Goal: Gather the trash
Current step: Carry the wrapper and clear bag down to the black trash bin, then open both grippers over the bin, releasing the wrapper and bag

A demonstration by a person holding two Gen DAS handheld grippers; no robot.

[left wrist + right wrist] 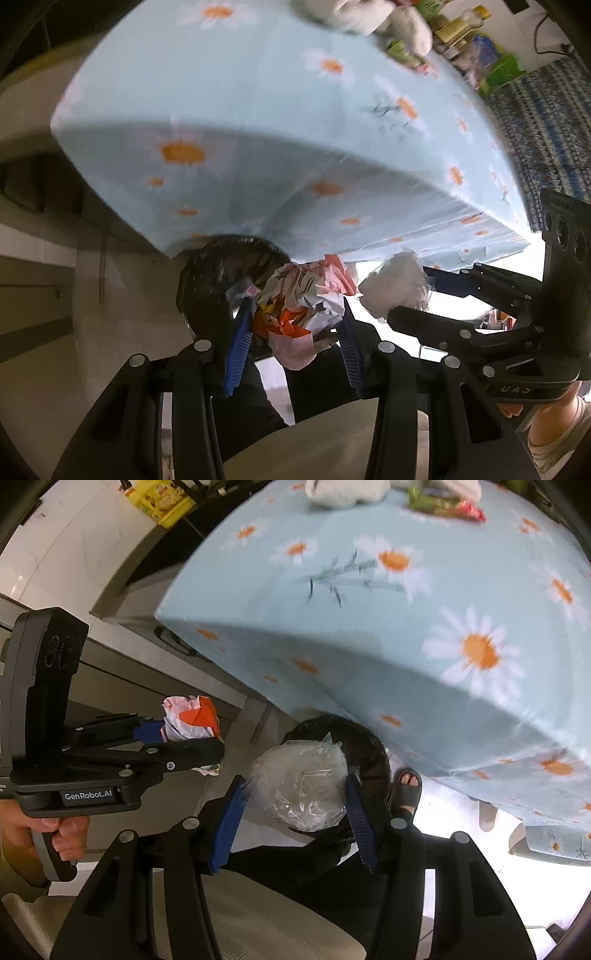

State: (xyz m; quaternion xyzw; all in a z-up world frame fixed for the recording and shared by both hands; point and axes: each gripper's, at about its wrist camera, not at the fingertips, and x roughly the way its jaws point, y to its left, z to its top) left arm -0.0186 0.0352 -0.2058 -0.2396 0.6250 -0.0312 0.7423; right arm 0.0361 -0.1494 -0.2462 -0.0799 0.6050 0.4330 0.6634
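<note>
My left gripper (pixel 295 317) is shut on a crumpled wad of pink, white and orange paper (pixel 299 302), held in the air beside the table, near a black-lined trash bin (pixel 210 280) that stands under the table edge. The wad also shows in the right wrist view (pixel 192 720). My right gripper (pixel 295 801) is shut on a ball of crumpled clear plastic (pixel 299 786), held above the same bin (pixel 365 746). The plastic ball also shows in the left wrist view (pixel 395 288), just right of the paper wad.
A table under a light-blue daisy cloth (pixel 258 110) fills the upper view, with a white cloth (pixel 369 14), wrappers and bottles (pixel 461 26) at its far end. A sandalled foot (pixel 406 786) stands by the bin. A patterned rug (pixel 546 129) lies to the right.
</note>
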